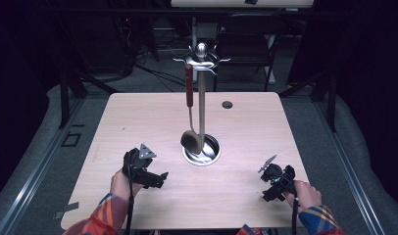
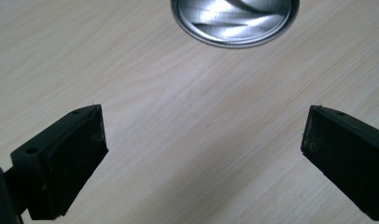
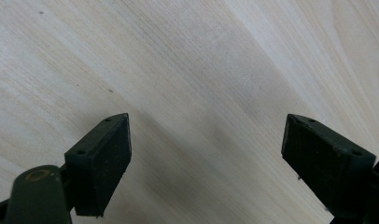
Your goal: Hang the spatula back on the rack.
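- A ladle (image 1: pixel 191 139) with a reddish-brown handle hangs from a hook of the metal utensil stand (image 1: pixel 202 98), bowl downward, close against the stand's upright pole on its nine o'clock side.
- The ladle's dark bowl sits just above the stand's round shiny base (image 1: pixel 207 152), at the base's ten o'clock edge; whether the two touch cannot be told.
- The stand rises from about the middle of the light wooden table (image 1: pixel 138 122), its hooks fanning out under a round knob at the top.
- A small dark round hole (image 1: pixel 227 104) lies in the tabletop at about one o'clock from the base, well apart from it.
- The left gripper (image 1: pixel 158 180) lies low over the table at eight o'clock from the base, held in the person's left hand (image 1: pixel 122 182).
- In the left gripper view its jaws (image 2: pixel 204 149) stand wide apart with bare wood between them, and the rim of the shiny base (image 2: pixel 234 42) shows at twelve o'clock ahead of them.
- The right gripper (image 1: pixel 265 183) is at four o'clock from the base, near the table's edge, held by the right hand (image 1: pixel 305 193).
- In the right gripper view its jaws (image 3: pixel 206 149) are likewise spread wide, holding nothing, above plain wood grain.
- Plaid sleeves (image 1: pixel 104 218) enter from six o'clock.
- A dark chair (image 1: pixel 248 41) stands beyond the table at twelve o'clock.
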